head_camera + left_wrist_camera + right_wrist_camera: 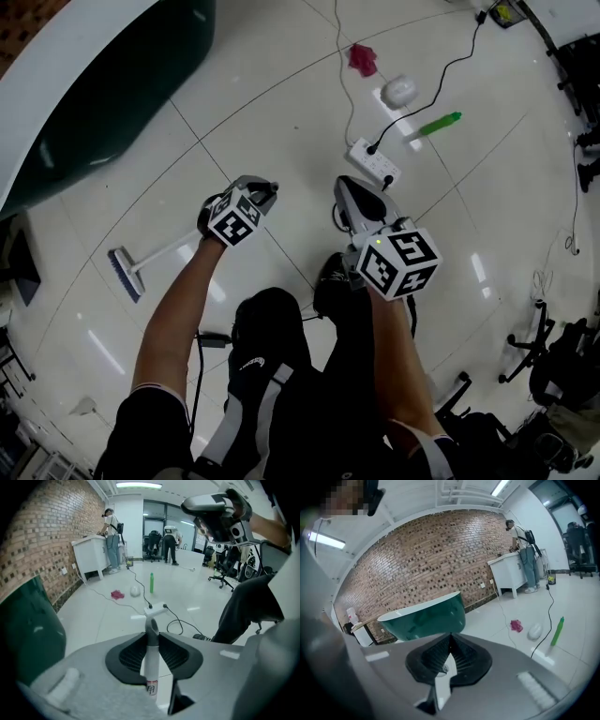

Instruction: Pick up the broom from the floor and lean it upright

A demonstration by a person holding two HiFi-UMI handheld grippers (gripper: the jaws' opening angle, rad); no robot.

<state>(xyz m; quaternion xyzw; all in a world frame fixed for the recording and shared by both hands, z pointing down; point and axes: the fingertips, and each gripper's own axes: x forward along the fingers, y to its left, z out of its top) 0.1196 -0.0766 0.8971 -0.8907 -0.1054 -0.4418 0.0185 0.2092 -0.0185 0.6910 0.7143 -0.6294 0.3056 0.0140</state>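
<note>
Broom [127,271] left, power strip [375,161] ahead, bottle [437,125] right of strip, tub [112,84] behind broom.

A white power strip [375,161] lies on the floor [281,112] at 1 o'clock from the centre, with a black cable [441,80] plugged in. From the strip, a green bottle [439,124] stands at 2 o'clock and a pink cloth [363,59] lies at 12 o'clock. A dark green bathtub [122,84] fills 10 o'clock.
</note>
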